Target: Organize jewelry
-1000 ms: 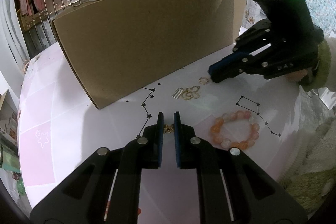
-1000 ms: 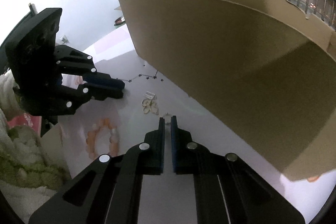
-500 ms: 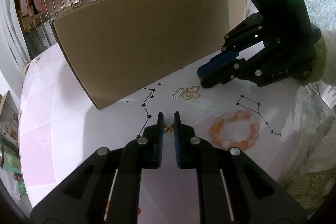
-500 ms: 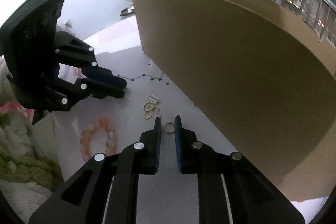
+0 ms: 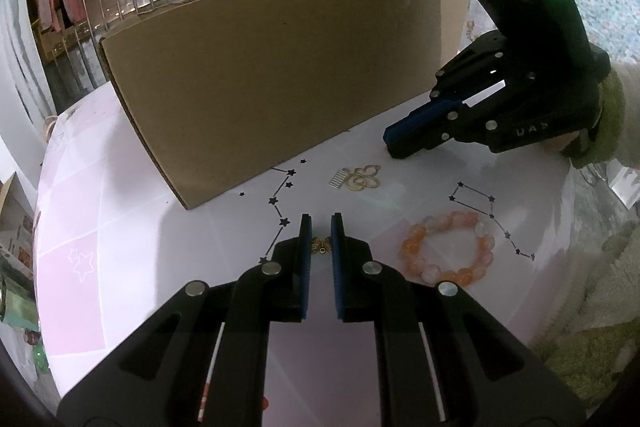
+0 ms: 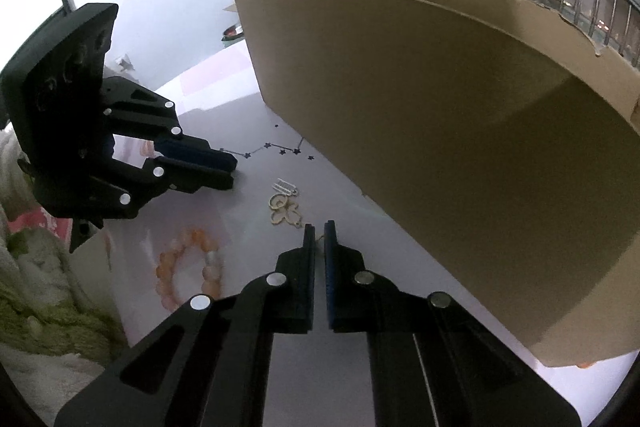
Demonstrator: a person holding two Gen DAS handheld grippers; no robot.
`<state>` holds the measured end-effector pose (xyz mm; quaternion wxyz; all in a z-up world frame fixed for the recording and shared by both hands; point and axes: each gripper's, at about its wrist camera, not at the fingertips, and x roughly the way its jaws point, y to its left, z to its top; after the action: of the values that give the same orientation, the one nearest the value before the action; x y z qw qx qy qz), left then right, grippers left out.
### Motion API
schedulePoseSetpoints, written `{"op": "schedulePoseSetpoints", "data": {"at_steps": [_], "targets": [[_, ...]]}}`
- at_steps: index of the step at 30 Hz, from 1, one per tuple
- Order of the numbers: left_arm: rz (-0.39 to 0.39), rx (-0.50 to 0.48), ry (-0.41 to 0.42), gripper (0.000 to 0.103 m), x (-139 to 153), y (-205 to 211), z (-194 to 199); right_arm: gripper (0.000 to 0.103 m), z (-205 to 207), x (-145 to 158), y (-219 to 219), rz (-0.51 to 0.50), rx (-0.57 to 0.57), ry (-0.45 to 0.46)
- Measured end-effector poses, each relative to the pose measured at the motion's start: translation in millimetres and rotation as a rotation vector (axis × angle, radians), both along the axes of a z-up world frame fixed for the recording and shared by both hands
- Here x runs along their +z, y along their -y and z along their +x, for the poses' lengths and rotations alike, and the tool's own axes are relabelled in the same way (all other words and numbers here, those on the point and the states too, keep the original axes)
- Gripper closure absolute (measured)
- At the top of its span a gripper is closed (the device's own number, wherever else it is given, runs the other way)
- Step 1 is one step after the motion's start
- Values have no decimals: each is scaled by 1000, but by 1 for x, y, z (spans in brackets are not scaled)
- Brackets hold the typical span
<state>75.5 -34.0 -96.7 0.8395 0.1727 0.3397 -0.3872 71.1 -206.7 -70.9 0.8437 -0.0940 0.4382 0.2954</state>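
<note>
In the left wrist view our left gripper (image 5: 320,227) sits at the lower centre of the frame, its jaws drawn narrow on a small gold bow-shaped charm (image 5: 320,245) pinched between the blue pads. To the right of it, in the lower right of the frame, a bracelet of orange and pale round beads (image 5: 447,247) lies flat on the white tabletop printed with black star constellations (image 5: 224,267). Above the gripper, near the middle of the frame, a gold clover-shaped openwork pendant (image 5: 365,179) lies touching a small silver ribbed clasp (image 5: 338,180). A large brown cardboard box (image 5: 280,75) fills the upper centre.

Our right gripper (image 5: 391,147) reaches in from the right of that frame, tips down at the tabletop just in front of the box wall. In the right wrist view its jaws (image 6: 319,233) at the lower centre have just been closing and now stand nearly together on a thin gold ring (image 6: 319,238), only a sliver of which shows between the pads. The clover pendant (image 6: 286,213) lies just above and left of those tips, the beaded bracelet (image 6: 188,271) at the lower left, and the left gripper (image 6: 228,171) at the middle left. A fuzzy green-and-cream sleeve (image 6: 36,291) fills the lower left corner.
</note>
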Motion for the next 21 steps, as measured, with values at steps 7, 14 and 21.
{"op": "schedulePoseSetpoints", "data": {"at_steps": [7, 14, 21], "targets": [[-3, -7, 4, 94, -1, -3, 1, 98, -7, 5, 4, 3, -29, -4], [-8, -7, 6, 94, -2, -6, 2, 98, -6, 5, 6, 10, -77, -18], [-7, -4, 9, 94, -3, -8, 1, 98, 3, -3, -5, 33, -58, -73]]}}
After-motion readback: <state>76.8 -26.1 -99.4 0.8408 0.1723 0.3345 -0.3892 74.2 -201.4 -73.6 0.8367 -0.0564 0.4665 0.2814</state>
